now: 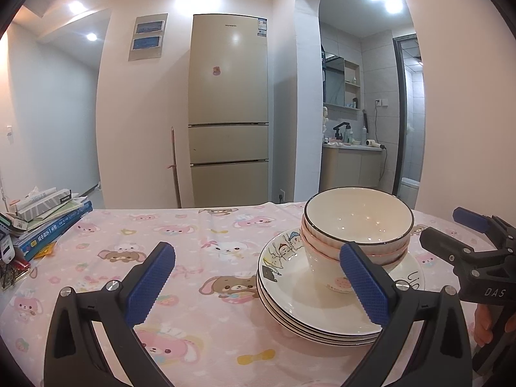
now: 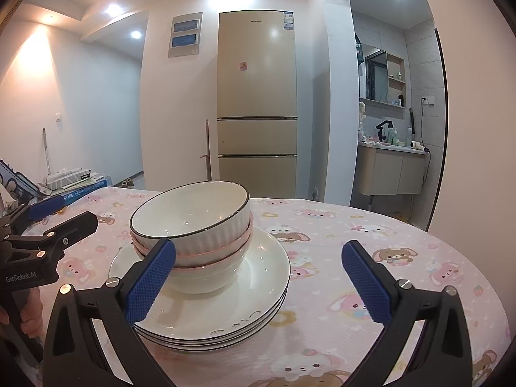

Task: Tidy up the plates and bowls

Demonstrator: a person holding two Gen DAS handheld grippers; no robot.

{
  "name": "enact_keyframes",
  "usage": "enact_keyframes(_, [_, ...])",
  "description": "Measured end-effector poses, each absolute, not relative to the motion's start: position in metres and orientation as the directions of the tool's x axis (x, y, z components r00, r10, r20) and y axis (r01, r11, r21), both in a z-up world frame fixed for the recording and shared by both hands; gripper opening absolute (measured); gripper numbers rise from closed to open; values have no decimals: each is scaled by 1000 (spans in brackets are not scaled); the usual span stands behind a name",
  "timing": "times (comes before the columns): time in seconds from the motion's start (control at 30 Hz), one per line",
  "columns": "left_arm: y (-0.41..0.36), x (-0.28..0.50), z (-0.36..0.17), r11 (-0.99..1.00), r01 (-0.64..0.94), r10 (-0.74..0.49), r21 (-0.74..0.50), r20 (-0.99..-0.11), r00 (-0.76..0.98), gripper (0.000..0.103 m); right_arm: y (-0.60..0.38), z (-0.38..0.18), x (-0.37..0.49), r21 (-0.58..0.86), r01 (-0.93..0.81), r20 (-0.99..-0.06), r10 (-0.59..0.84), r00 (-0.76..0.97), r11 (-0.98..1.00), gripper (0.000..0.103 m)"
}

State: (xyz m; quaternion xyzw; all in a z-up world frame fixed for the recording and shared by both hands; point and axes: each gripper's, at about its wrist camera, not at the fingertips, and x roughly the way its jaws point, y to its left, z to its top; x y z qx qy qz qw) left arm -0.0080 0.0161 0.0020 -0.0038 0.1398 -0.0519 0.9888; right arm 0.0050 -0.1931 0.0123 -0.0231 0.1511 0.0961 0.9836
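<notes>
A stack of white plates [image 1: 300,303] [image 2: 232,296] rests on the pink cartoon tablecloth. On it sit nested bowls [image 1: 358,225] [image 2: 193,222]; the top one is white, ribbed and dark-rimmed, and the ones below have pink rims. My left gripper [image 1: 258,277] is open, just left of the stack, its right finger overlapping the plates' edge in view. My right gripper [image 2: 258,277] is open too, to the right of the stack, its left finger in front of the bowls. Each gripper appears in the other's view: the right gripper [image 1: 451,232] and the left gripper [image 2: 64,216].
A pile of books and boxes [image 1: 45,219] [image 2: 74,183] lies at the table's far left corner. Beyond the table stand a beige fridge [image 1: 229,113] [image 2: 258,103] and a bathroom alcove [image 1: 354,129]. The tablecloth [image 1: 193,258] [image 2: 371,251] spreads on both sides of the stack.
</notes>
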Motion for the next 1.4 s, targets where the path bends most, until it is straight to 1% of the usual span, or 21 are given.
enact_keyframes(1.4, [20, -9, 0, 995, 97, -98, -16, -278, 956, 103, -196, 12, 5, -23, -194, -304, 178, 936, 981, 103])
